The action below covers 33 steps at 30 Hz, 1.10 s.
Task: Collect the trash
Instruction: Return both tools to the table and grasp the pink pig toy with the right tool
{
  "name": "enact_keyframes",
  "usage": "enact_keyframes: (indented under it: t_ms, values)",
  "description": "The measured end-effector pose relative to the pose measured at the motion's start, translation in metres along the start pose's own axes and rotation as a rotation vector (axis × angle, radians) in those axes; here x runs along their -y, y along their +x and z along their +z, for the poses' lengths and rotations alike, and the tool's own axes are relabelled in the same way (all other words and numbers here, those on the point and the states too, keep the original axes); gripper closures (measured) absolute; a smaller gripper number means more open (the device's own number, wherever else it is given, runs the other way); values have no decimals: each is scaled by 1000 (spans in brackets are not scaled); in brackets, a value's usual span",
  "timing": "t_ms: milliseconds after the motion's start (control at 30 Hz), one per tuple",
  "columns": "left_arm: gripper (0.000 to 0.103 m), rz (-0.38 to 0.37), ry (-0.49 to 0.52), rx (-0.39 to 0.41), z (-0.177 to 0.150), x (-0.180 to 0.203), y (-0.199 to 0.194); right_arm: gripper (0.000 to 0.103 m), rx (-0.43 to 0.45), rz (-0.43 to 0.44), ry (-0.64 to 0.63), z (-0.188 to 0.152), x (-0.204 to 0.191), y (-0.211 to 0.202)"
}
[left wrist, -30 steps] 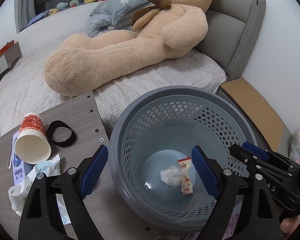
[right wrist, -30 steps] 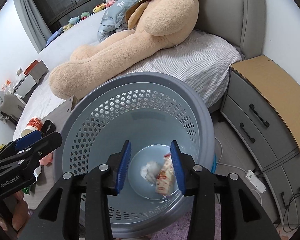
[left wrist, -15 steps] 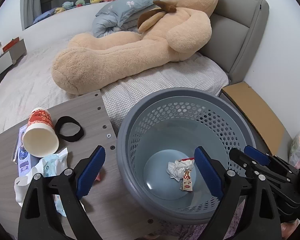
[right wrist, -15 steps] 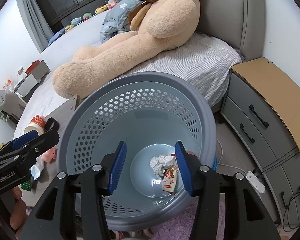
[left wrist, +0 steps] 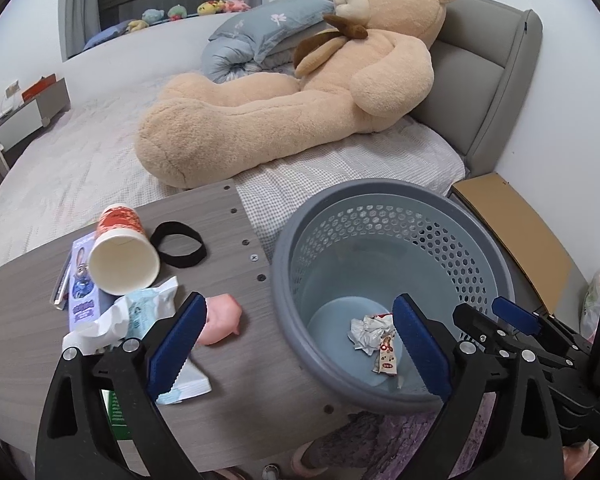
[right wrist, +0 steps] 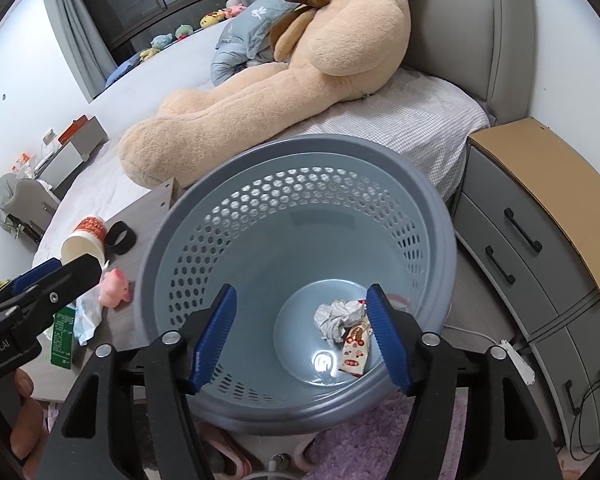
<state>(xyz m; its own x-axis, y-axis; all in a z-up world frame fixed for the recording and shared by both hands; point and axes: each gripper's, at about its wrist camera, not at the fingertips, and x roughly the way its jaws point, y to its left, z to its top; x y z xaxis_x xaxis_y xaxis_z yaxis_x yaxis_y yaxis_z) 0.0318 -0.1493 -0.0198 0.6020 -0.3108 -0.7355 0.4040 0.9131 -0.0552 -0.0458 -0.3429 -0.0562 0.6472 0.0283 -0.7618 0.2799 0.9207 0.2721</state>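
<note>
A grey-blue perforated basket point(left wrist: 496, 264) point(right wrist: 440, 216) stands beside the wooden table point(left wrist: 235, 368). A crumpled white paper point(left wrist: 366, 330) point(right wrist: 334, 316) and a small snack wrapper point(left wrist: 386, 358) point(right wrist: 356, 346) lie on its bottom. My left gripper point(left wrist: 297, 350) is open and empty above the table edge and basket rim. My right gripper point(right wrist: 300, 340) is open and empty over the basket. On the table lie a tipped paper cup point(left wrist: 121, 256) point(right wrist: 81, 240), a white and blue wrapper point(left wrist: 135, 316), a pink pig toy point(left wrist: 219, 320) point(right wrist: 115, 284) and a black band point(left wrist: 178, 244).
A big teddy bear point(left wrist: 300, 100) lies on the bed point(left wrist: 59, 160) behind the table. A bedside cabinet point(right wrist: 540, 216) stands right of the basket. A flat blue packet point(left wrist: 81, 284) lies under the cup. A green carton point(right wrist: 63, 334) sits at the table's near edge.
Both grippers have pulled back and up from the basket. The left view has swung left, showing more of the table. The right jaws have opened wider. The trash has not moved.
</note>
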Motion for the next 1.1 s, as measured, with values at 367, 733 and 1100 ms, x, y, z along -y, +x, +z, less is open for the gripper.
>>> enact_keyframes:
  t_ms: [367, 733, 1100]
  values:
    - [10, 73, -73, 39, -21, -50, -33, 36, 2, 60, -87, -12, -52, -8]
    - [10, 211, -186, 54, -51, -129, -57, 34, -11, 146, -196, -27, -115, -10]
    - [10, 298, -286, 39, -83, -192, -67, 34, -33, 170, -287, -34, -165, 10]
